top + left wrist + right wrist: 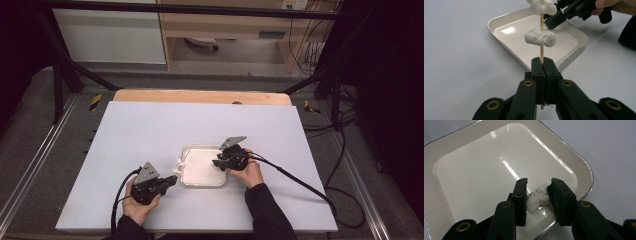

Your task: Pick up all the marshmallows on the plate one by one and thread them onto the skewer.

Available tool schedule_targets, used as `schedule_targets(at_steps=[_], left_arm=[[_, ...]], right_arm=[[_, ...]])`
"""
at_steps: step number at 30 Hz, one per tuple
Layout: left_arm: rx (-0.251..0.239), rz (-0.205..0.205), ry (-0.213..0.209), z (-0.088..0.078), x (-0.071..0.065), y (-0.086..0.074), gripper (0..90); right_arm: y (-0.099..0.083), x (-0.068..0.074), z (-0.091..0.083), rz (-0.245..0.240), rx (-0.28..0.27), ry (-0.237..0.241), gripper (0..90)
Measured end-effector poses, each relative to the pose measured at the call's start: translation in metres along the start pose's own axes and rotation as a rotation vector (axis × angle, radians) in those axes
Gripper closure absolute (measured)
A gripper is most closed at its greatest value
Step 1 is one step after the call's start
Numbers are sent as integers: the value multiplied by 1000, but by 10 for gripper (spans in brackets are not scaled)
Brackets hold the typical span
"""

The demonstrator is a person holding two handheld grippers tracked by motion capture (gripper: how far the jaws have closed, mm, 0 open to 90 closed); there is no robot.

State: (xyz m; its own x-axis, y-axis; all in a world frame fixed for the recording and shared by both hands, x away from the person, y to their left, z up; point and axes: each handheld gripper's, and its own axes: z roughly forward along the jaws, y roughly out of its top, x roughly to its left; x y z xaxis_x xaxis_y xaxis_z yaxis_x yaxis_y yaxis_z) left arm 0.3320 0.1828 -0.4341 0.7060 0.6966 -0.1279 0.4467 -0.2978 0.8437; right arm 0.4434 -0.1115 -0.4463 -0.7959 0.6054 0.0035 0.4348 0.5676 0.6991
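My left gripper (543, 61) is shut on the lower end of a thin wooden skewer (541, 51) that stands upright. Two white cotton balls are threaded on it, one midway (540, 38) and one at the top (542, 6). In the high view this left gripper (173, 181) sits just left of the white square tray (186, 150). My right gripper (537, 182) is open inside the tray (580, 167), near a corner. Its jaws stand on either side of a loose cotton ball (537, 198) lying on the tray floor. The right gripper (217, 163) is over the tray's right side.
The tray rests in the middle of a pale table mat (150, 130), with bare mat all around it. A wooden table edge (200, 96) runs along the back. Black cables (295, 177) trail from both grippers toward the near side.
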Motion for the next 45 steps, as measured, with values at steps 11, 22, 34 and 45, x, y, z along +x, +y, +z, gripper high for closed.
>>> schedule_targets(at_steps=[11,22,34,45], left_arm=[[1,5,-1,0,0,0,882],[0,8,-1,0,-1,0,883],[-6,31,-12,2,-5,1,883],[-14,58,-23,4,-11,2,884]], right_arm=[[-1,1,-1,55,4,1,713],[3,2,-10,101,-48,34,749],[16,10,-53,179,-271,138,759],[27,13,-80,288,-476,265,764]])
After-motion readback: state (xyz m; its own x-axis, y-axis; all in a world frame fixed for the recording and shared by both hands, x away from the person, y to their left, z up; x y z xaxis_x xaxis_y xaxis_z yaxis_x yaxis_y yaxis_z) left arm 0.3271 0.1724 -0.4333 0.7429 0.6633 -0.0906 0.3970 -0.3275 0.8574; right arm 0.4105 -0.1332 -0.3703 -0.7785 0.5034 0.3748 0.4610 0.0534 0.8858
